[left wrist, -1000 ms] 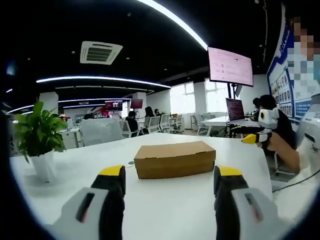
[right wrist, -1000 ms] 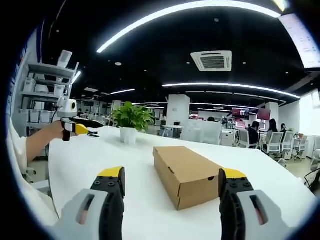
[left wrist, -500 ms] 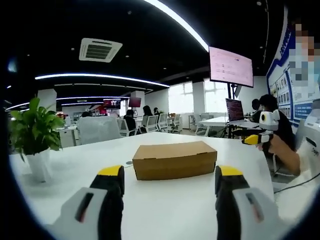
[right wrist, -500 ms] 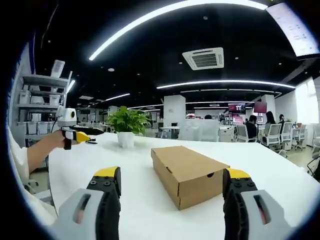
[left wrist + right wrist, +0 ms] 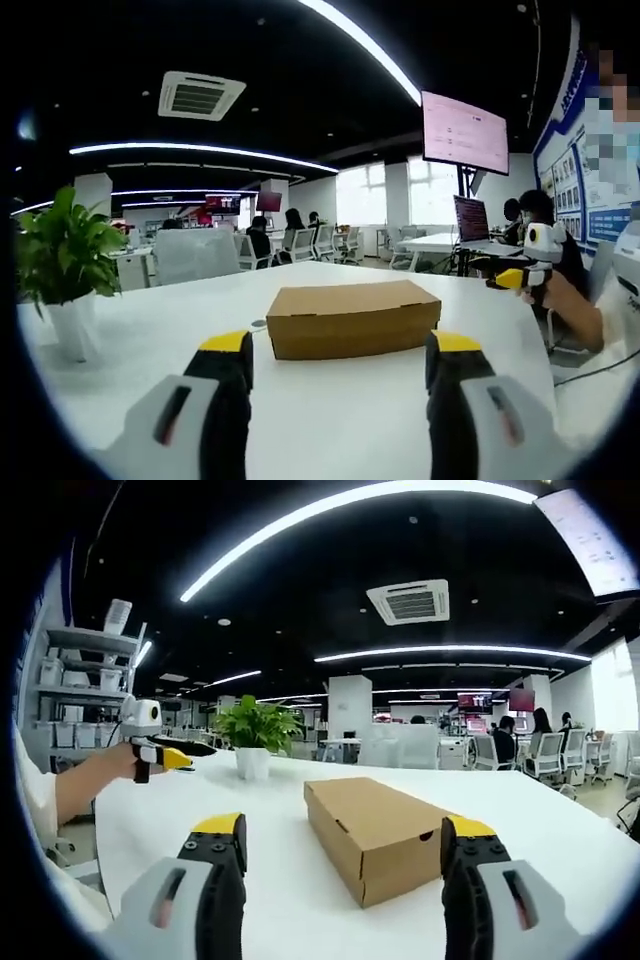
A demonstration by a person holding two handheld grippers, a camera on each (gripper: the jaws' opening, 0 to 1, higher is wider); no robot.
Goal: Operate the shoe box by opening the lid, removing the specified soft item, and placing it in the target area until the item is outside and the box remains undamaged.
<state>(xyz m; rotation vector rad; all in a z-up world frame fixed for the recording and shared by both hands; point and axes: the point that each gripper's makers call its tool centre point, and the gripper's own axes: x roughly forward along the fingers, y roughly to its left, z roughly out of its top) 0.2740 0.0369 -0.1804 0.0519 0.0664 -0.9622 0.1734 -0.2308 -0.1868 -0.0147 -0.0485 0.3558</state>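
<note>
Cardboard shoe box [image 5: 351,318] lies shut, its contents hidden.

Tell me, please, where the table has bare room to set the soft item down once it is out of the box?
Bare tabletop lies between the box and the plant, and in front of the box toward both open grippers, left and right. Nowhere is crowded; only the plant occupies the far corner.

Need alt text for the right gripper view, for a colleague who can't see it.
A closed cardboard shoe box lies on a white table, beyond the open jaws of the right hand-held gripper. At left the left hand-held gripper is held above the table, with a potted plant standing further back.
</note>
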